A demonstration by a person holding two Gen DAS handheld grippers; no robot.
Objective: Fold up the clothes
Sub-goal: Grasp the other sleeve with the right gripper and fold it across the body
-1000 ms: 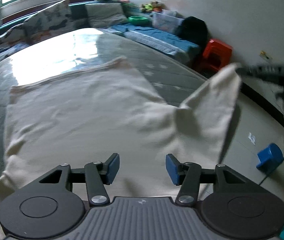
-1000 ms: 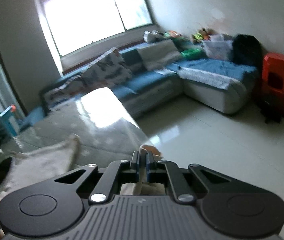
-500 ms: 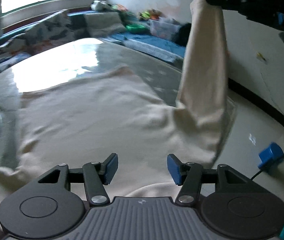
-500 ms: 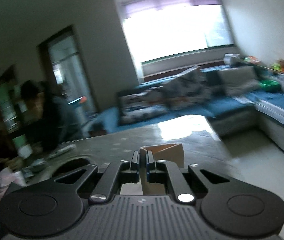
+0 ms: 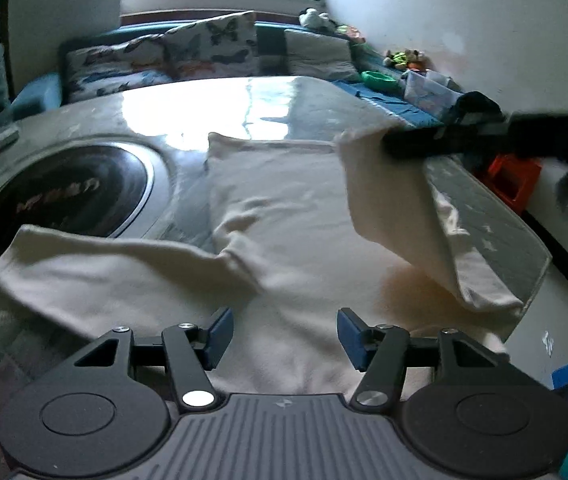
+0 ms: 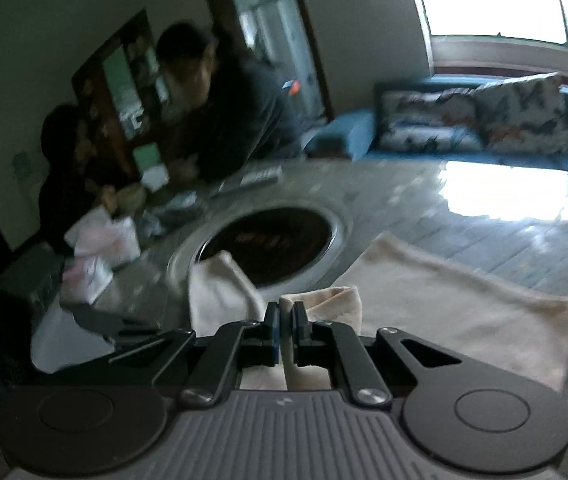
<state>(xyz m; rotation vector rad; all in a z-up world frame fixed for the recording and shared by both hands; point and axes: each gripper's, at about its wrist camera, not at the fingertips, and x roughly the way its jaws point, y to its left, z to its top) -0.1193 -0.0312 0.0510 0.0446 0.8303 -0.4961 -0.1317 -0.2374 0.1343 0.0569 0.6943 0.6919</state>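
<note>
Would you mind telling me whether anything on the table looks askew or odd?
Yes: the cream garment's left sleeve lies sprawled onto the round inset burner, untidy and unfolded. The right tool grips the other sleeve; the left tool is open.

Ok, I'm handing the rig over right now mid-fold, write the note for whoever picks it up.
Right gripper: shut on the cuff of the right sleeve, held lifted over the cream top.
Left gripper: open, empty, low over the near edge of the top.
The top lies spread on the grey table. The left sleeve lies stretched out toward the round inset, its cuff reaching the rim.
Done: nothing laid down yet; right sleeve is mid-fold.
Left: lay the right sleeve across the body, fold in the left sleeve, then fold the body.
</note>
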